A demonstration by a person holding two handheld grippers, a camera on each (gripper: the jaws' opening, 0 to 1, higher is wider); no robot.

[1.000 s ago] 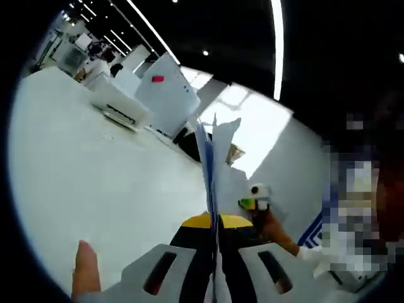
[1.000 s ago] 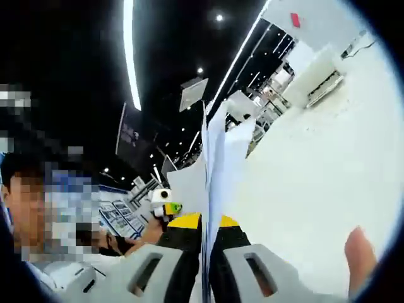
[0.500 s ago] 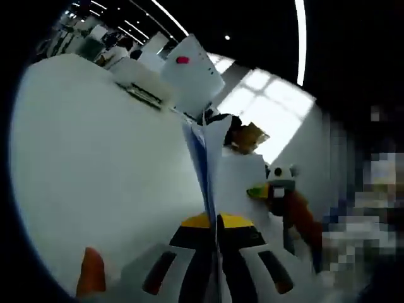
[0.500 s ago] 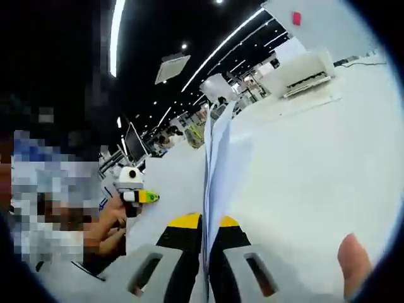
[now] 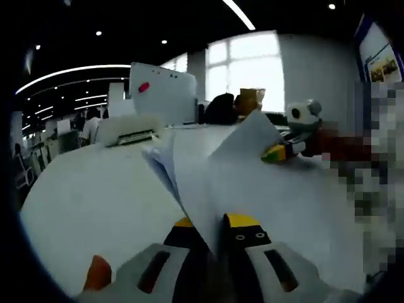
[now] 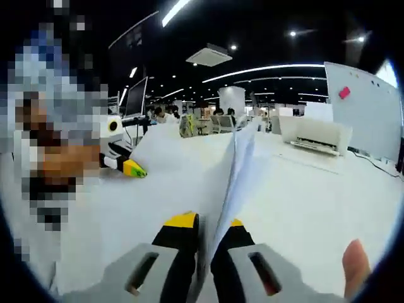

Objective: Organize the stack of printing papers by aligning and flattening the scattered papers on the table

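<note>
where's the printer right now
In the right gripper view the white printer sits far back on the table, right of the held papers, below the whiteboard.

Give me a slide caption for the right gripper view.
Right hand-held gripper clamps the papers edge-on above the white table, printer behind.

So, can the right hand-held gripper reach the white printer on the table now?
Probably not yet: the right hand-held gripper is shut on the white paper sheets, so it is occupied. The bare white table toward the white printer looks unobstructed.
</note>
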